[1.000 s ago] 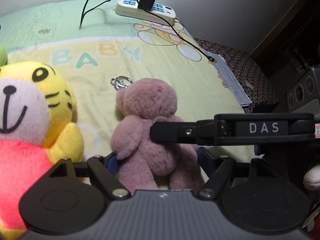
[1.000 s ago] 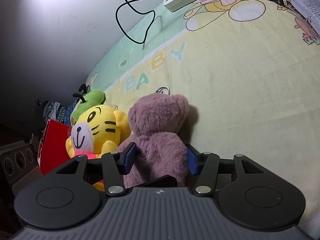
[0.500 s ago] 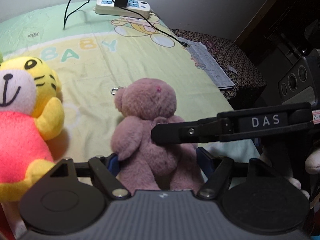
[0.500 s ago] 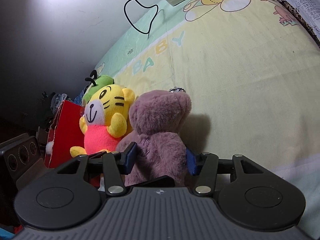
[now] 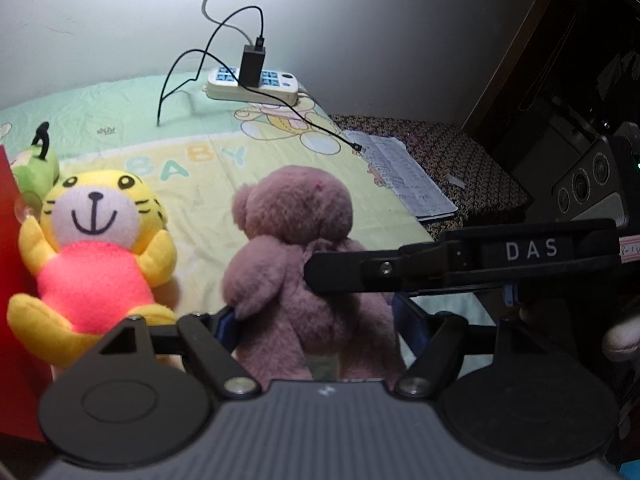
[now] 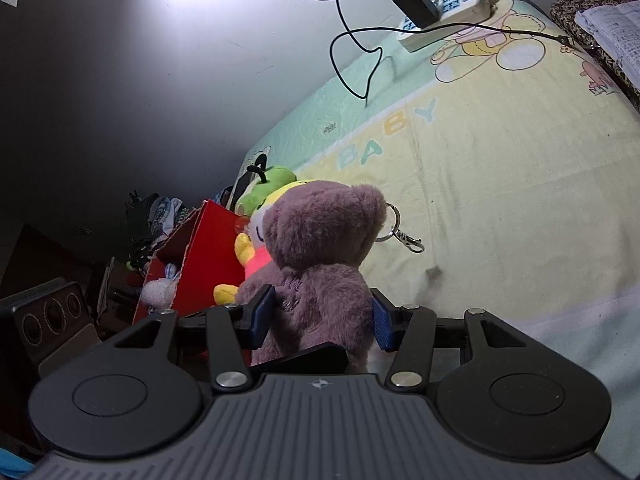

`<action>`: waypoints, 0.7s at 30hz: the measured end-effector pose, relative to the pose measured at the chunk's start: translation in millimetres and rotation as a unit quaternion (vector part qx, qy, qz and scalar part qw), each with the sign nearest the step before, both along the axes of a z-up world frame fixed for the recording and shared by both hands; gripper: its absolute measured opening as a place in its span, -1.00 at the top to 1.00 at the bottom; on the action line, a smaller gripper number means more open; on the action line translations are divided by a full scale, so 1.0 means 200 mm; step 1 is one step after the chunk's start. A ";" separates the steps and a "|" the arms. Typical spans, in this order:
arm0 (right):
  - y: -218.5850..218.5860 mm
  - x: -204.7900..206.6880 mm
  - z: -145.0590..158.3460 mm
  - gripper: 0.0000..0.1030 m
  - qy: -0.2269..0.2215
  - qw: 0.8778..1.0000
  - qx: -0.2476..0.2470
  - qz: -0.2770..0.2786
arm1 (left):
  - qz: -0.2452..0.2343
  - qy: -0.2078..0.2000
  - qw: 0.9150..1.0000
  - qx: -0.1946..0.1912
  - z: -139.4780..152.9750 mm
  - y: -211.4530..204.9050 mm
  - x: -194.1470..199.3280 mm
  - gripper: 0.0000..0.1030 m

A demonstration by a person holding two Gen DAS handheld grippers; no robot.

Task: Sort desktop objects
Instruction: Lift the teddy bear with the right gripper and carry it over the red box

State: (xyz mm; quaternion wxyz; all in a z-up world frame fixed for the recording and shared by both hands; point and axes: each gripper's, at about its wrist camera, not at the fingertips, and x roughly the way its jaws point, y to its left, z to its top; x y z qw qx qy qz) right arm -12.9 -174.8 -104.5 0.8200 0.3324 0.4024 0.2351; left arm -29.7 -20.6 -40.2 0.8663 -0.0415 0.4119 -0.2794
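Both claws, the left claw [image 5: 316,322] and the right claw [image 6: 320,316], squeeze the soft purple teddy bear [image 6: 320,256] above the desk [image 6: 500,200], probably so it won't flop beside the red box [image 6: 200,256].

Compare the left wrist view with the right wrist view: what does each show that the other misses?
Left wrist only: the yellow plush tiger's face and the right gripper's black finger marked DAS.
Right wrist only: the open red cardboard box and the silver metal keyring clasp.
Both: the mauve plush teddy bear between blue pads, and the white power strip.
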 end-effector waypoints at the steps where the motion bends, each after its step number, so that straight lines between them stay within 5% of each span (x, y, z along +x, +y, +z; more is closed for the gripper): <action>1: 0.02 0.00 0.01 0.01 -0.004 1.000 0.009 0.003 | 0.004 -0.001 1.000 -0.004 0.01 0.02 -0.01 -0.44; 9: 0.20 -0.01 0.10 0.05 -0.031 0.999 0.002 0.011 | 0.022 -0.017 0.999 -0.034 0.08 0.20 -0.07 -0.46; 21: 0.65 0.02 0.35 0.06 -0.121 0.993 0.001 0.013 | 0.028 -0.100 0.994 -0.045 0.34 0.69 -0.10 -0.46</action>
